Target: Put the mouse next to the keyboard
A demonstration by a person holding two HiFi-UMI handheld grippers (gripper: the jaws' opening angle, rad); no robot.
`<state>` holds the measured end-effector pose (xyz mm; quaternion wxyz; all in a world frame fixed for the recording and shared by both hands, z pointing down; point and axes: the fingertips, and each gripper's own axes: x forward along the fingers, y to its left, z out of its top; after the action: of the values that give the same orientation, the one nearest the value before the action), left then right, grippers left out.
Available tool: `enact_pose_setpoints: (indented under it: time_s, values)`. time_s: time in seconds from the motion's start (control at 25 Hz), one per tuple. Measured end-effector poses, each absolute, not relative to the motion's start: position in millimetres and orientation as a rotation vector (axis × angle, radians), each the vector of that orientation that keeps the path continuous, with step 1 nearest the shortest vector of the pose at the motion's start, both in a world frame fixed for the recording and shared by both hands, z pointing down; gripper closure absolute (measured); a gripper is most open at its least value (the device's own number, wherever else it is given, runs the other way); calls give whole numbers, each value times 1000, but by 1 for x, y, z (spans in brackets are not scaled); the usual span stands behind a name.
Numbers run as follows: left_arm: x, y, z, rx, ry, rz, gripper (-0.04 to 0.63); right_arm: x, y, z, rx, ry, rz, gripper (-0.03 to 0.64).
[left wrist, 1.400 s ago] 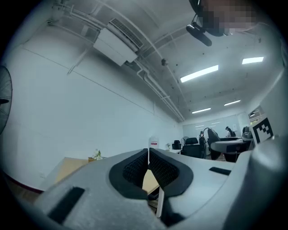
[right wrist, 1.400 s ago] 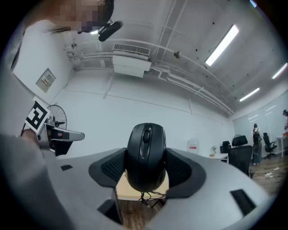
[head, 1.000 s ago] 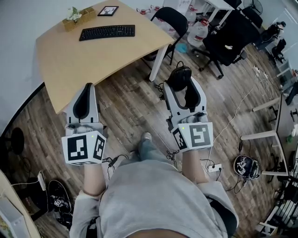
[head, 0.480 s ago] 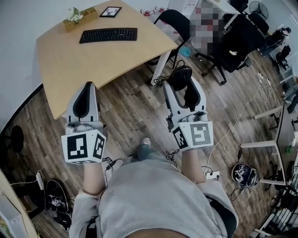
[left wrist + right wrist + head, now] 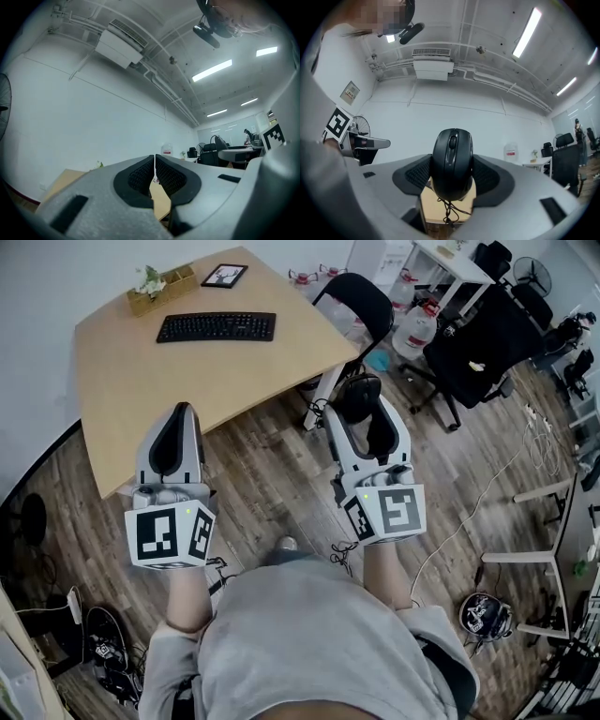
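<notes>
Head view: a wood-plank floor (image 5: 272,474) fills most of the field, with a light wooden table (image 5: 169,381) at upper left. A person in a grey top (image 5: 309,643) stands at the bottom edge, holding both tools forward. A black office chair (image 5: 478,329) stands at upper right, and a smaller black chair (image 5: 354,298) stands just beside the table's far corner.

The left gripper (image 5: 180,413) appears over the table's near edge. In the left gripper view its jaws are pressed together with nothing between them. The right gripper (image 5: 362,407) is held above the floor, near the table's white leg (image 5: 323,390). In the right gripper view its jaws pinch the black mouse (image 5: 452,159) by its sides, wheel upward, with the cable (image 5: 450,211) hanging below.

The keyboard (image 5: 217,327) lies flat on the far part of the table, well apart from the mouse. Behind it are a planter box (image 5: 161,284) and a small picture frame (image 5: 224,276).
</notes>
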<state>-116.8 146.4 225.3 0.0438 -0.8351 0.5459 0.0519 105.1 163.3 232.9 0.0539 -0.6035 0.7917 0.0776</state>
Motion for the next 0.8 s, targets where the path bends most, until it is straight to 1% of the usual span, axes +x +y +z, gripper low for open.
enact_pose_setpoints:
  time_s: [0.48,0.8]
  values:
    - [-70,115,228,-2545,1668,123,578,148,122,240,-1792,2410,196,359]
    - [-63,76,231,-2561,1656,119,578,155,88,244,-1812,2397,190,359]
